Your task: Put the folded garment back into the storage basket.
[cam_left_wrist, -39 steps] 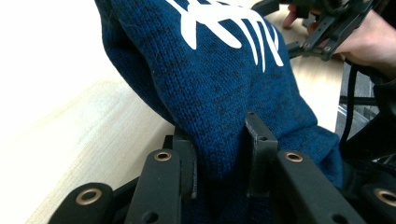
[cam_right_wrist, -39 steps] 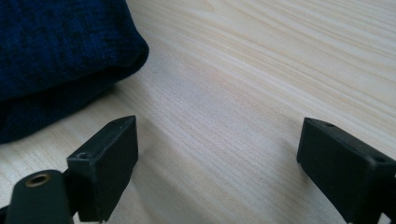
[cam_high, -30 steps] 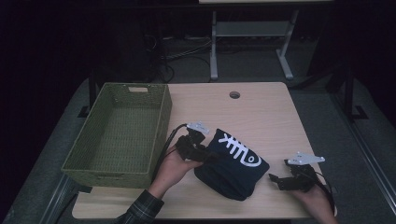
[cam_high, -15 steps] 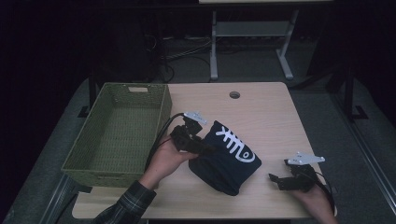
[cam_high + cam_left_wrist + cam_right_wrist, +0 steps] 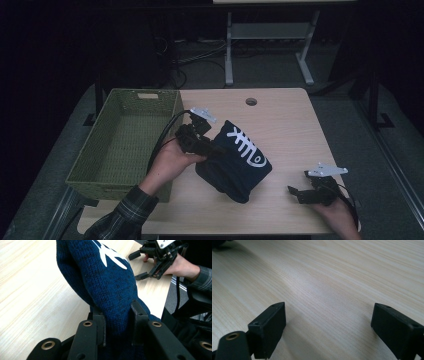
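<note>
A folded dark blue knit garment (image 5: 235, 162) with a white fish-bone print hangs partly lifted over the table's middle, its lower end still near the wood. My left gripper (image 5: 209, 148) is shut on the garment's left edge; in the left gripper view the knit (image 5: 112, 285) is bunched between both pads (image 5: 117, 322). My right gripper (image 5: 296, 193) rests near the table's front right edge, jaws wide apart, and the same gripper (image 5: 140, 265) appears far off in the left gripper view. Bare wood lies between its jaws (image 5: 328, 325) in the right gripper view.
A green woven basket (image 5: 95, 160) stands at the table's left side, empty inside. The light wooden table (image 5: 280, 125) has a round cable hole (image 5: 251, 102) near its far edge. A metal desk frame (image 5: 270, 45) stands on the floor beyond.
My left gripper has risen and drifted toward the basket, lifting the garment's left end off the table. The right gripper has stayed put.
</note>
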The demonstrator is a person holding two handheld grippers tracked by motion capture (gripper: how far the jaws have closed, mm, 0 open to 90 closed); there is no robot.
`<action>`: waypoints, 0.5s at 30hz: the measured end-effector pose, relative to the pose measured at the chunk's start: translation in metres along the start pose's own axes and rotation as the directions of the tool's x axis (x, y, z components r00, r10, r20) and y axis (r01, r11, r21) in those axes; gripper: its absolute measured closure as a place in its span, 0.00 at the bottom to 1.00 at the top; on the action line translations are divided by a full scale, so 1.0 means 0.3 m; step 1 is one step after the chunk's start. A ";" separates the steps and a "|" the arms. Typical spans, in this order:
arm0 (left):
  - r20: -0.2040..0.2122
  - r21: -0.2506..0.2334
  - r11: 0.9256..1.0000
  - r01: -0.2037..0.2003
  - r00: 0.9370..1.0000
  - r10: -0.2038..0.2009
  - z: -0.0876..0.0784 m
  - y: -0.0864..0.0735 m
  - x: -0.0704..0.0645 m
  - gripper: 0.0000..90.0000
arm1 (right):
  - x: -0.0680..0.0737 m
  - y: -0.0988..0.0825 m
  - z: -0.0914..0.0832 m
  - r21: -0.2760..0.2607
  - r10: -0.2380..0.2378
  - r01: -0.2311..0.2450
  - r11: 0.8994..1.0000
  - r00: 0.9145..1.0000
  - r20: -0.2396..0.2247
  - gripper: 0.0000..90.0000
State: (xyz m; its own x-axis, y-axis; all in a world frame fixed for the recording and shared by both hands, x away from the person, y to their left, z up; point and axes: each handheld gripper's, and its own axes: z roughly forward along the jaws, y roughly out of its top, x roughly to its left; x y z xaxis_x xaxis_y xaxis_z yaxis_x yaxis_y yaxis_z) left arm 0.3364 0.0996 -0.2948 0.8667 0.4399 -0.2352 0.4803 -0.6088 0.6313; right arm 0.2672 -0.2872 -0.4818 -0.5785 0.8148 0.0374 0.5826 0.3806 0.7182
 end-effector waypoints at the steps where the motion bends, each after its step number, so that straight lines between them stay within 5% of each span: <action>1: 0.004 -0.002 1.000 0.003 1.000 -0.003 -0.008 0.000 0.003 0.80 | 0.000 0.000 0.000 0.000 0.000 0.000 1.000 1.000 0.000 0.14; 15: -0.030 -0.008 1.000 0.007 1.000 -0.008 -0.146 0.031 0.023 0.80 | 0.000 0.000 0.000 0.000 0.002 -0.002 1.000 1.000 0.001 0.14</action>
State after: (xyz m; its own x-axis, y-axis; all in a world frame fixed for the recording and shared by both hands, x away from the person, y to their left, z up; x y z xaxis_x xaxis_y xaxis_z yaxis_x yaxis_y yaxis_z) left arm 0.3410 0.1261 -0.2583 0.8586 0.4641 -0.2179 0.4857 -0.6002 0.6355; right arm 0.2672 -0.2872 -0.4818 -0.5772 0.8157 0.0382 0.5837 0.3794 0.7179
